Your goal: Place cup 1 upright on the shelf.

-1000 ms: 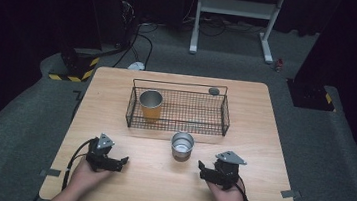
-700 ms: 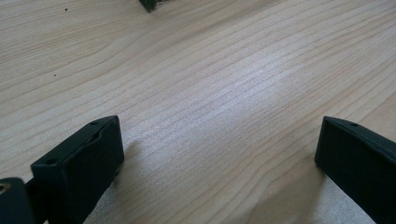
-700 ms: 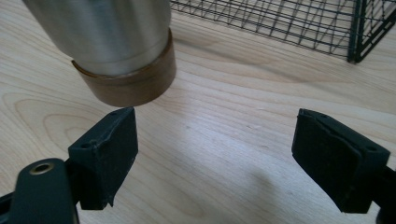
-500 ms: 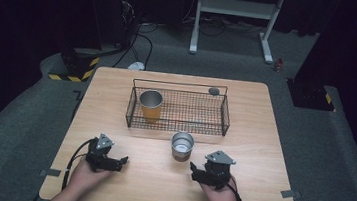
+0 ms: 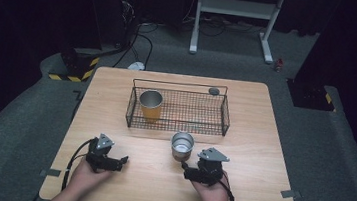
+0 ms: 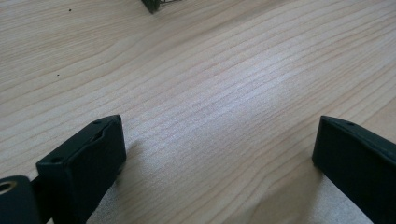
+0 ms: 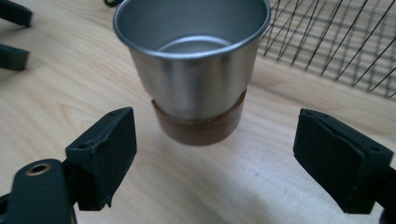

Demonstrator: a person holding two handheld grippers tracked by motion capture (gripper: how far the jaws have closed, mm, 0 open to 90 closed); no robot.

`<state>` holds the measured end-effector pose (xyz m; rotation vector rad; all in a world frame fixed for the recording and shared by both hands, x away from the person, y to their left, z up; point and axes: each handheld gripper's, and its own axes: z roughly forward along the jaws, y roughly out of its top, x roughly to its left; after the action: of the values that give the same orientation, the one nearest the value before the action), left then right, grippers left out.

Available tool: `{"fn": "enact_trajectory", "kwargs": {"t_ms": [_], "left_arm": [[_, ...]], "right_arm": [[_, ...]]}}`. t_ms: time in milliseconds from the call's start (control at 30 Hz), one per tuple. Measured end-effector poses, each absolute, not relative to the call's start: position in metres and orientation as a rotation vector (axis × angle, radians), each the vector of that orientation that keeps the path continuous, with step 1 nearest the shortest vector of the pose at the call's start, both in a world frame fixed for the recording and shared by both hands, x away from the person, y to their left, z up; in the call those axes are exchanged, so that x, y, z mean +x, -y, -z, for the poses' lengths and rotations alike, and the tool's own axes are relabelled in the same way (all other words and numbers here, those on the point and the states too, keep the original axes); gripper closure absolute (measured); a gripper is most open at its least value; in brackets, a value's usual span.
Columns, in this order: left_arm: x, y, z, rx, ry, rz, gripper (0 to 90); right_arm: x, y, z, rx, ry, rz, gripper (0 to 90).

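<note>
Right gripper (image 7: 215, 154) jaws apart, cup (image 7: 194, 70) just ahead, untouched. Left gripper (image 6: 219, 158) jaws apart, just been closing, nothing between, over table (image 6: 210, 84).

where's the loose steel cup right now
In the high view the steel cup stands upright on the table, just before the wire basket, ahead of the right gripper.
</note>
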<state>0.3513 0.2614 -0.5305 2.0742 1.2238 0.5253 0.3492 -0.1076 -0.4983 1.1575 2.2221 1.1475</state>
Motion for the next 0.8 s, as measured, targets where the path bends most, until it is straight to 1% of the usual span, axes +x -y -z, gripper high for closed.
{"fn": "enact_trajectory", "kwargs": {"t_ms": [233, 800], "left_arm": [[0.353, -0.261, 0.531, 2.077, -1.229, -0.517, 0.3], [0.353, -0.262, 0.531, 2.078, -1.23, -0.515, 0.6]], "right_arm": [[0.354, 0.1, 0.498, 1.146, -2.23, -1.166, 12.5], [0.366, 0.094, 0.498, 1.148, -2.206, -1.178, 10.4]]}}
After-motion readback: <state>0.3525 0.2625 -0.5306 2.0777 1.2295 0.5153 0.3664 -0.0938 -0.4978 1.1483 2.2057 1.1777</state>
